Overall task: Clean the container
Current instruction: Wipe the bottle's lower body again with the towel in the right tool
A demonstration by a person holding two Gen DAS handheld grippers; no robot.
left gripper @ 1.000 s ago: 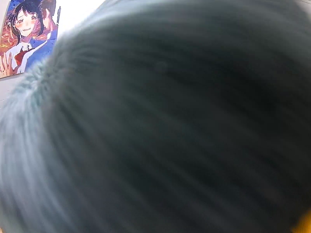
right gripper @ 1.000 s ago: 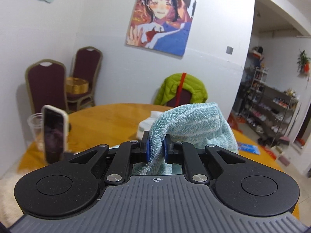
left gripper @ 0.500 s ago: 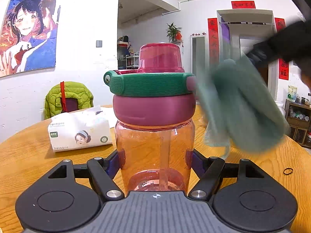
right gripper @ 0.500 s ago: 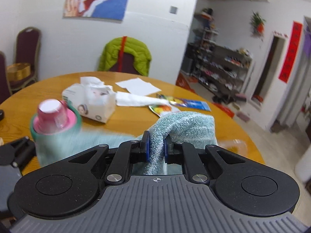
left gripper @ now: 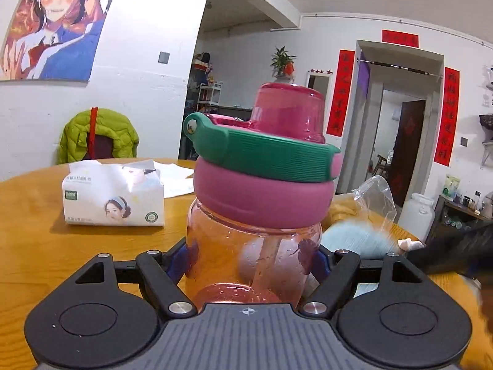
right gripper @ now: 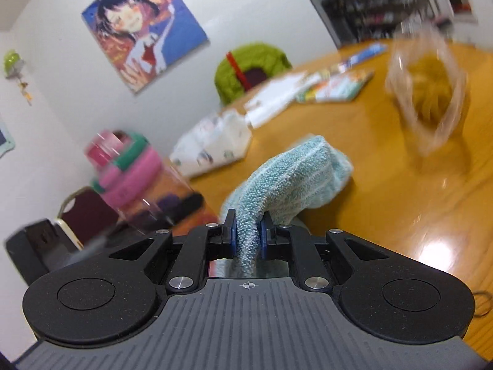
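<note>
In the left wrist view the bottle (left gripper: 255, 215) covers the blue pads of the left gripper (left gripper: 251, 263), and its base sits behind the gripper body. The towel (left gripper: 357, 239) is half hidden behind the bottle; a dark blurred shape (left gripper: 456, 252) crosses the right edge. In the right wrist view the bottle (right gripper: 132, 172), tissue pack (right gripper: 212, 148) and clear bag (right gripper: 428, 92) are smeared by motion, and the papers (right gripper: 323, 86) at the table's far edge are unreadable.

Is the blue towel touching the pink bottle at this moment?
Apart. In the right wrist view the towel, held in the right tongs, shows wooden table between it and the bottle.
</note>
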